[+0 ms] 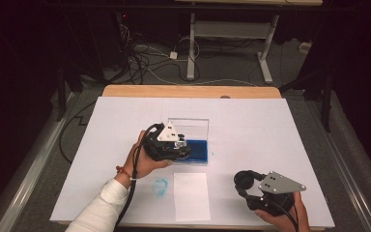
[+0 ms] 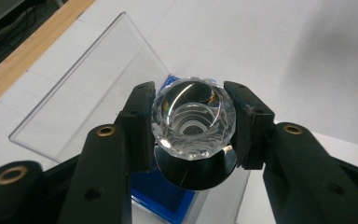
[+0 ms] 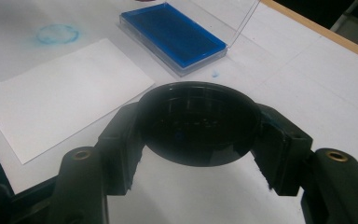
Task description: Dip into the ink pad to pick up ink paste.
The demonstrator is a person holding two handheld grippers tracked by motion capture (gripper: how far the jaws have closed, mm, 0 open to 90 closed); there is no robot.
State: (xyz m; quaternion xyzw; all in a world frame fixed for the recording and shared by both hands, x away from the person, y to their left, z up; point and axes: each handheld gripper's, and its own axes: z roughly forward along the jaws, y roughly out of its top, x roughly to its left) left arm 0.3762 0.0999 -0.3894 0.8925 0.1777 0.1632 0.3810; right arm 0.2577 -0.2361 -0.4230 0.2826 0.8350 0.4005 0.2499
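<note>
The left hand-held gripper [image 2: 193,122] clamps a crystal-handled stamp [image 2: 193,119] over the blue ink pad [image 1: 193,151], probably for inking, while the right hand-held gripper [image 3: 198,128], at five o'clock, grips its black cap [image 3: 198,122] clear.

A faceted clear-glass stamp [image 2: 193,119] with a round black base stands clamped, raised over the blue ink pad [image 2: 161,193]. Its round black cap [image 3: 198,123], hollow side up, is held well right of the ink pad.

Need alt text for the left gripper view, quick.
The left gripper is shut on a clear faceted stamp handle with a round black base, held above an open blue ink pad in its clear case on white table paper.
</note>
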